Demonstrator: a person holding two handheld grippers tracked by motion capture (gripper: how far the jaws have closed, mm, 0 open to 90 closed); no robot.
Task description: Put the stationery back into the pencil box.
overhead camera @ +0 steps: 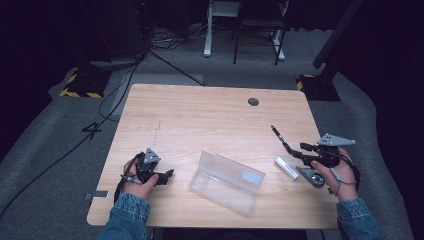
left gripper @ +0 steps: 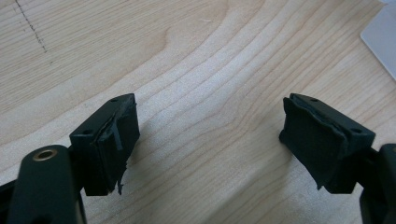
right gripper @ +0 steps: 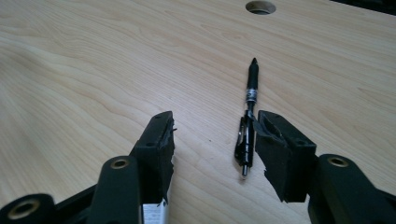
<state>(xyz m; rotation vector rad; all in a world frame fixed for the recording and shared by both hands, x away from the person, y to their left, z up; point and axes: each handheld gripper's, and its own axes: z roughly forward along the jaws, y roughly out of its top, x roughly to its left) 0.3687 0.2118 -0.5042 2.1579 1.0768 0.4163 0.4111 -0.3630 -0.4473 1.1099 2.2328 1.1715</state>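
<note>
Right now the right claw (right gripper: pixel 212 140) stands apart with its jaws around a black pen (right gripper: pixel 248 122) lying on the wooden surface (overhead camera: pixel 200 120), one pad just beside it, while the left claw (left gripper: pixel 210 140) gapes with bare wood between its jaws.

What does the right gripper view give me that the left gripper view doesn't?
Right gripper view: the black pen lying between that gripper's open jaws, close against one of them, the round cable hole in the table beyond, and a white object's end at the bottom edge. Left gripper view: a corner of the clear plastic case past its open, empty jaws. Both: the wooden tabletop.
</note>
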